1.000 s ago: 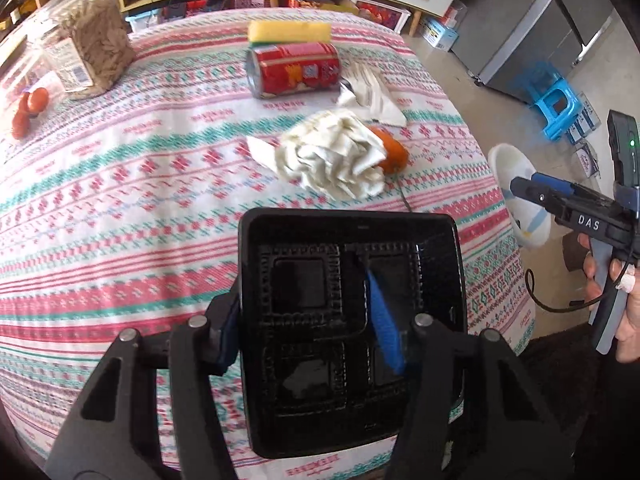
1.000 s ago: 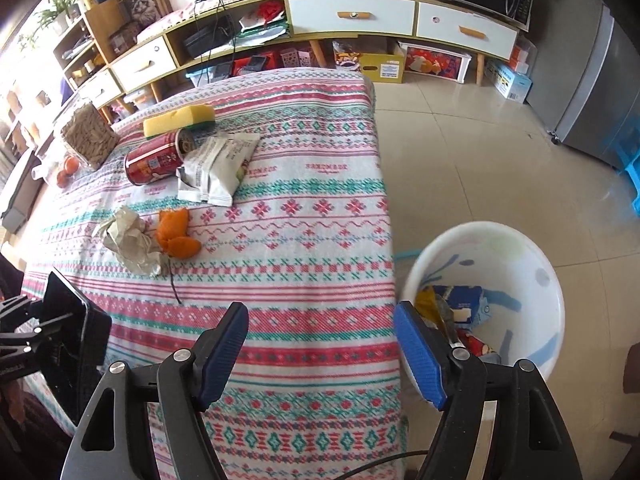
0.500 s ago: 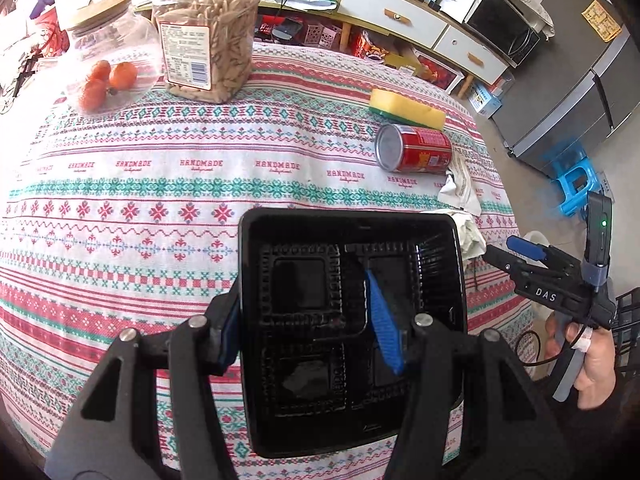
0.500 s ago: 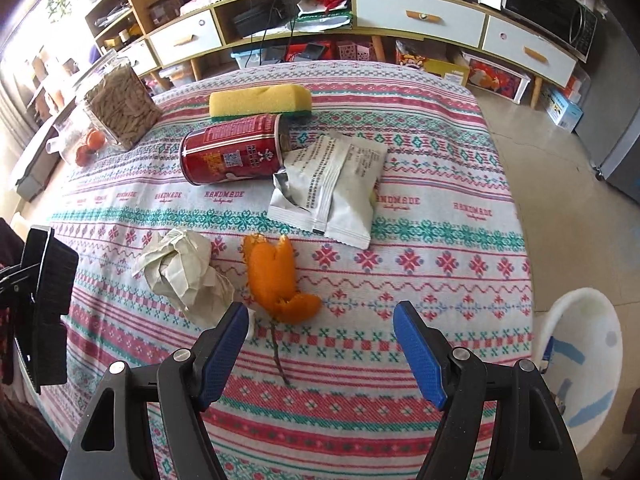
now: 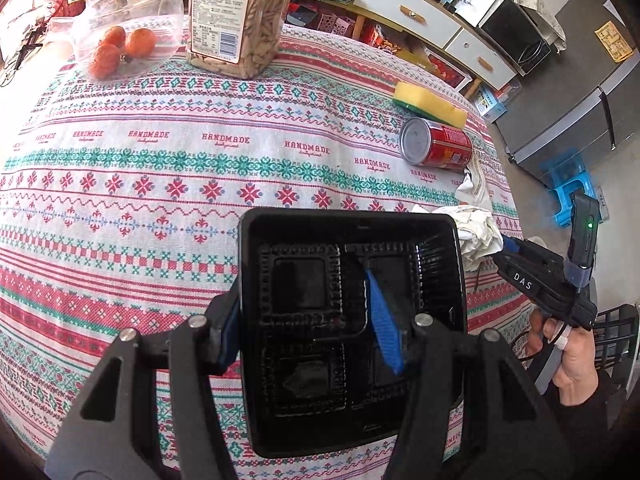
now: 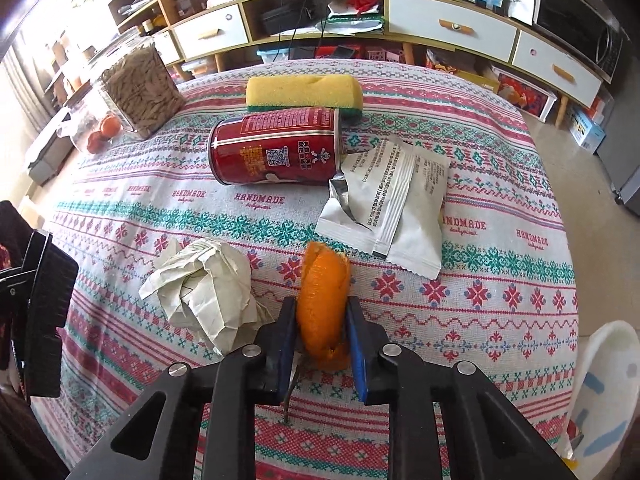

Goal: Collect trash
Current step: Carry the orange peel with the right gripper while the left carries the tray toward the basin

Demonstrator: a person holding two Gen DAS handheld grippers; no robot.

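In the right wrist view my right gripper (image 6: 322, 312) is low over the tablecloth, its jaws closing, and both blue pads press on the sides of an orange peel (image 6: 324, 276). A crumpled paper ball (image 6: 208, 284) lies just left of it. Behind them lie a white wrapper (image 6: 392, 208) and a red can (image 6: 276, 152) on its side. My left gripper (image 5: 306, 312) is shut on one side of a black compartment tray (image 5: 348, 218), held above the table's near edge. The same tray (image 6: 48, 312) shows at the left edge of the right wrist view.
A yellow sponge (image 6: 304, 92) lies behind the can. A jar of nuts (image 5: 240, 20) and a glass jar with small orange fruits (image 5: 124, 28) stand at the table's far side. A white bin (image 6: 608, 392) stands on the floor by the table's right edge.
My right gripper came from beside the bin to over the table, sank onto the orange peel and closed on it. My left gripper swung left with the tray still in it.
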